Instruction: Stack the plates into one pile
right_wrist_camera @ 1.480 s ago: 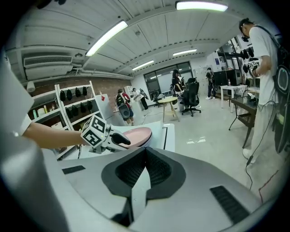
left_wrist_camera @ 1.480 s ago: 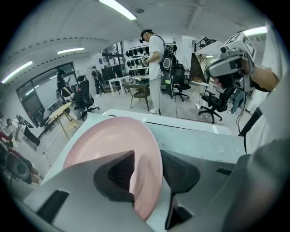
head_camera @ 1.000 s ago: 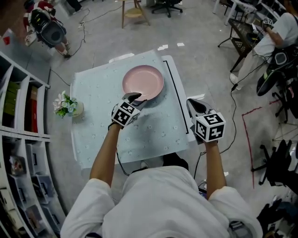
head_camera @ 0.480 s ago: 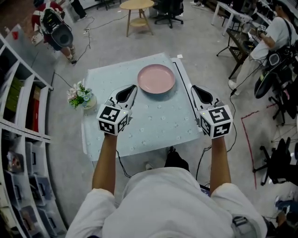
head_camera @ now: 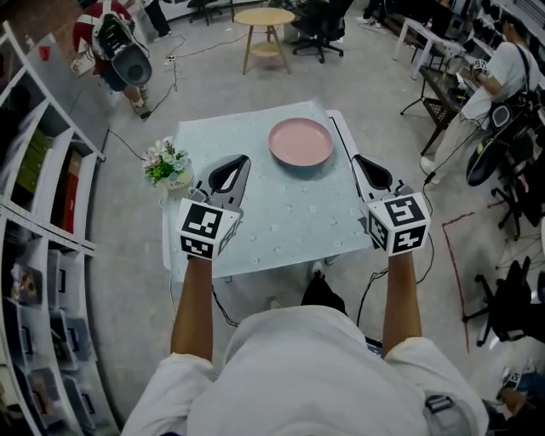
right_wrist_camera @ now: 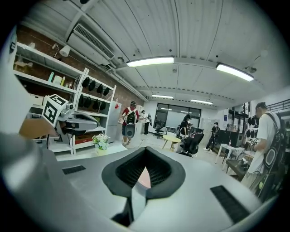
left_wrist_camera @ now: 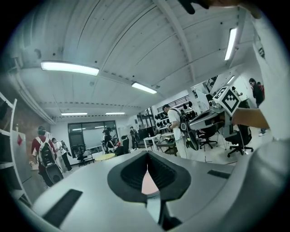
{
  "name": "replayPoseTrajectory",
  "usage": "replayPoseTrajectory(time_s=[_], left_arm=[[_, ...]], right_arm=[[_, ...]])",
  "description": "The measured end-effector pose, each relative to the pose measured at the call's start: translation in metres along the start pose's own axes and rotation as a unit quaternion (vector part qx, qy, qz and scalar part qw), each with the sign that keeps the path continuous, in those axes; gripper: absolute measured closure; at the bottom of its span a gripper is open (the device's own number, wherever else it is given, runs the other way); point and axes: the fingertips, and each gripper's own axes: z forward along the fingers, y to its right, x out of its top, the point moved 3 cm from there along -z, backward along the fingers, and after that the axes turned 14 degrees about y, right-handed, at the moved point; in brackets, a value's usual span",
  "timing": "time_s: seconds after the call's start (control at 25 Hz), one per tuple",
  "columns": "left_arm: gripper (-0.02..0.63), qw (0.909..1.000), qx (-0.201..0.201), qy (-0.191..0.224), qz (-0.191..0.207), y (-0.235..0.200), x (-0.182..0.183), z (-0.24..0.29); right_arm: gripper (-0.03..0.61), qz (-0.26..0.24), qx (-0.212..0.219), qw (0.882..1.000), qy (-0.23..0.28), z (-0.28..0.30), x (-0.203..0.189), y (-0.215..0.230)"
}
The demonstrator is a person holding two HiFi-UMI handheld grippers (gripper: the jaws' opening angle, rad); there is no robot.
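Note:
One pink plate pile (head_camera: 300, 142) sits at the far middle of the table (head_camera: 281, 230), which is covered with a pale blue cloth; how many plates are in it I cannot tell. My left gripper (head_camera: 241, 161) hovers over the table's left half, short of the plates, shut and empty. My right gripper (head_camera: 358, 159) hangs over the table's right edge, also shut with nothing in it. In the left gripper view the gripper (left_wrist_camera: 147, 166) has its jaws together, with pink showing behind them. The right gripper view shows that gripper (right_wrist_camera: 145, 164) the same way.
A small vase of flowers (head_camera: 168, 165) stands at the table's left edge. Shelving (head_camera: 38, 196) runs along the left. A round wooden stool (head_camera: 265, 19) and office chairs stand beyond the table. People stand around the room, one at the right (head_camera: 502, 68).
My left gripper has pulled back from the plate's near rim toward me and its jaws have shut. The right gripper stays shut, held slightly higher.

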Motion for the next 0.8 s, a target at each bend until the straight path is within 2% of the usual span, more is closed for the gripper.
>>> replayPoseTrajectory(time_s=[0.28,0.6,0.8], left_arm=[[0.595,0.9998,-0.017,0.004,0.005,0.013,0.011,-0.014],[0.594,0.9994,-0.027,0.020,0.001,0.022,0.013,-0.019],[0.594,0.9995,-0.030,0.013,-0.001,0.022,0.011,-0.023]], right_arm=[[0.566,-0.015,0.009,1.000,0.007,-0.005,0.009,-0.023],[0.566,-0.012,0.013,1.000,0.002,-0.004,0.004,-0.028],[0.566,-0.008,0.021,1.000,0.001,0.000,0.002,-0.035]])
